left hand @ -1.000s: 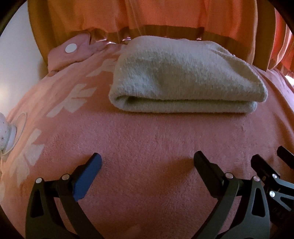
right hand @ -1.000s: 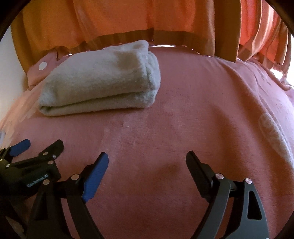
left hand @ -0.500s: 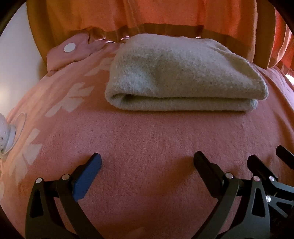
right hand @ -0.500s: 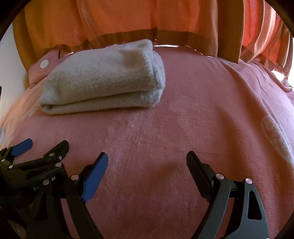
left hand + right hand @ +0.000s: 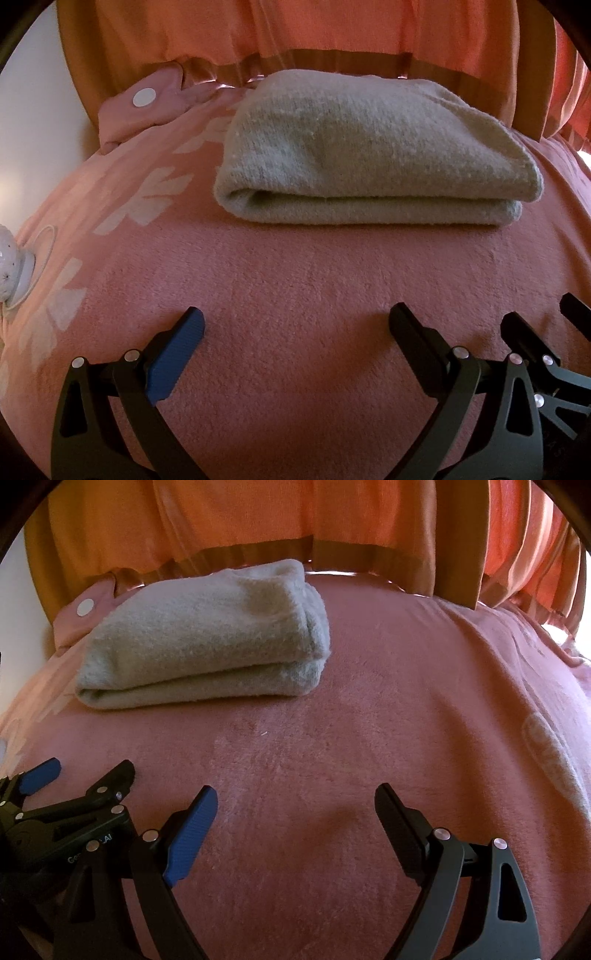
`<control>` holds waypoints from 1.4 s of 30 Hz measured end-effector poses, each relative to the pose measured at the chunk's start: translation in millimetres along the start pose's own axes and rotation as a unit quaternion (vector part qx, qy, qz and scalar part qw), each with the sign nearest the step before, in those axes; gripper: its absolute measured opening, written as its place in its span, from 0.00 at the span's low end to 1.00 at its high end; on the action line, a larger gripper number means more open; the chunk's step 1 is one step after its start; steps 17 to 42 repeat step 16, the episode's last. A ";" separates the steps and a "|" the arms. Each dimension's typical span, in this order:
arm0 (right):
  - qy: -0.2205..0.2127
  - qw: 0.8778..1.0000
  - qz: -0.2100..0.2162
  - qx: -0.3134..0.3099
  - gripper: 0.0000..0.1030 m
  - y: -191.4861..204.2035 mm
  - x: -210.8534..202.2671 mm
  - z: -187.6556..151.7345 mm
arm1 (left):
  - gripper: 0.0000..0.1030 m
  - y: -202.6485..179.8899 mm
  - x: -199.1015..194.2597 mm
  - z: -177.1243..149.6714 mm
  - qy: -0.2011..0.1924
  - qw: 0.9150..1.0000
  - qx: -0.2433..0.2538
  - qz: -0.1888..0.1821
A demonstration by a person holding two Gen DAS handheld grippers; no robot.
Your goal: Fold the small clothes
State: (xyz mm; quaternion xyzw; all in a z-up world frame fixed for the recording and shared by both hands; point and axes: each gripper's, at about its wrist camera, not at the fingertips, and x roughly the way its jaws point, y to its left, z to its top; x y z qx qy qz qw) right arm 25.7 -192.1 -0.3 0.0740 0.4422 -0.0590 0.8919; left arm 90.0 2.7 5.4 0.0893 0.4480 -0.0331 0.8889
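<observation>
A pale grey knitted garment (image 5: pixel 369 147) lies folded into a thick bundle on the pink blanket (image 5: pixel 295 288); it also shows in the right wrist view (image 5: pixel 207 646), at the far left. My left gripper (image 5: pixel 295 321) is open and empty, low over the blanket, short of the bundle's near edge. My right gripper (image 5: pixel 295 797) is open and empty, beside the left gripper and to the right of the bundle. The left gripper (image 5: pixel 85 779) shows at the lower left of the right wrist view.
Orange curtains (image 5: pixel 332 33) hang behind the bed. A pink pillow corner with a white dot (image 5: pixel 144 98) lies at the far left. A small white object (image 5: pixel 11 266) rests on the blanket's left edge. A white wall (image 5: pixel 33 129) stands left.
Both grippers have moved a little closer to the folded bundle, which looms larger in both views. The jaws stay open. The bundle has not moved.
</observation>
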 end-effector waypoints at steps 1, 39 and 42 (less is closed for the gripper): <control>-0.001 1.000 -0.001 -0.001 0.82 0.2 0.0 0.0 | 0.95 -0.3 -0.1 -0.3 0.000 1.000 0.000 0.001; 0.002 1.000 -0.002 0.001 0.82 -2.5 2.0 1.3 | 0.94 3.3 0.1 -0.1 -0.004 1.000 0.004 0.003; 0.002 1.000 -0.002 0.001 0.82 -2.5 2.0 1.3 | 0.94 3.3 0.1 -0.1 -0.004 1.000 0.004 0.003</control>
